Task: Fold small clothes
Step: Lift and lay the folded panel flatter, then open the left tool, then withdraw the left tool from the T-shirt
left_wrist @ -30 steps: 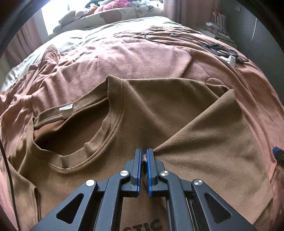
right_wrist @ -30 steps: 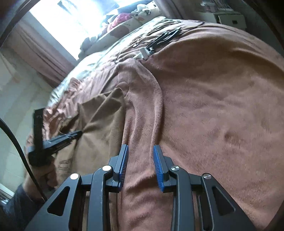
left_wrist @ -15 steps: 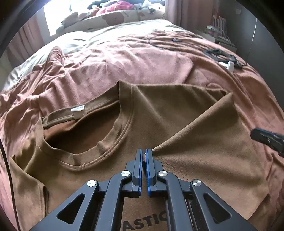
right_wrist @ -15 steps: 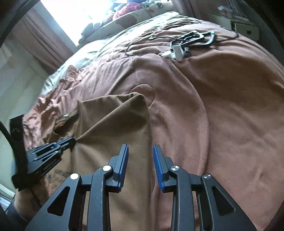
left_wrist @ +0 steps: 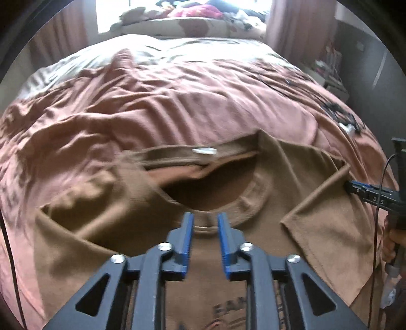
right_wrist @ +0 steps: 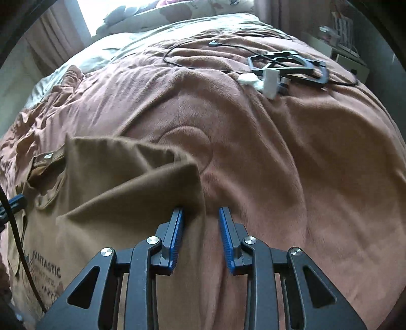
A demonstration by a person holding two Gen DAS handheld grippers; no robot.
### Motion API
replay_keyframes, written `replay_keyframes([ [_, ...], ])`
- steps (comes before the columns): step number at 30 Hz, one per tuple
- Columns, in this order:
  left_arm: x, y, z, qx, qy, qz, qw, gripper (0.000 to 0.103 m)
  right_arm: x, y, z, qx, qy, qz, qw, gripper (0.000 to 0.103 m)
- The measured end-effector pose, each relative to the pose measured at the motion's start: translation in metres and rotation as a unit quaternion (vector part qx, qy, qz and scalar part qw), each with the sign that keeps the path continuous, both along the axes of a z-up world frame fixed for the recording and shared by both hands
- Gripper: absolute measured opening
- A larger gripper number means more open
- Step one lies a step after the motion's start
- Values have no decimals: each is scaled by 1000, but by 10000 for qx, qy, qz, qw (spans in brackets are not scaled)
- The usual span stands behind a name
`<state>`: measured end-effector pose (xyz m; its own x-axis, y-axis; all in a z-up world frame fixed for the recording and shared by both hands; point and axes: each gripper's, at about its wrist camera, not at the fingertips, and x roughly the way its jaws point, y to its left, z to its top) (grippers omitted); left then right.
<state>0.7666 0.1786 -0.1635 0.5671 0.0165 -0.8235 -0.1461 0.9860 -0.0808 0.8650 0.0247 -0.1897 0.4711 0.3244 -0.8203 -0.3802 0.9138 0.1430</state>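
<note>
A brown T-shirt (left_wrist: 106, 228) lies front up on the pink bedcover, its right sleeve folded in over the chest (left_wrist: 327, 228). My left gripper (left_wrist: 205, 223) is open and empty, just below the collar (left_wrist: 256, 198). In the right wrist view the shirt (right_wrist: 121, 203) fills the left side. My right gripper (right_wrist: 200, 220) is open, its jaws straddling the folded sleeve's edge (right_wrist: 195, 182). It also shows in the left wrist view (left_wrist: 355, 189) at the sleeve's far corner.
The pink bedcover (right_wrist: 291, 157) is rumpled at left (left_wrist: 76, 106). A black hanger (right_wrist: 291, 63), a white charger block (right_wrist: 270, 82) and cables lie at the back right. Pillows (left_wrist: 190, 22) sit at the headboard. A nightstand (right_wrist: 352, 63) stands right of the bed.
My left gripper let go of the folded sleeve, opened, and swung left to the collar. My right gripper moved left onto the sleeve's edge.
</note>
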Motion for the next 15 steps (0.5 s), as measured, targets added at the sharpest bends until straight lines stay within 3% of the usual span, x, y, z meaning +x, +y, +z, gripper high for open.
replay_keyframes([
  [6,-15,43,5,97,-55,267,9996,27,14,14,6,-202,-290,-307,9989,26],
  [9,-24,63,6,-35,-83,402,9992,27,4,14,16,-123,-495,-524,9973,26],
  [11,-31,72,9,35,-84,435,9990,33,-3,15,21,-14,-458,-409,9981,26],
  [13,-39,81,12,156,-119,468,9987,50,-10,16,23,10,-367,-295,9989,26],
  [15,-46,89,15,290,-172,540,9980,54,-18,13,25,47,-318,-237,9992,26],
])
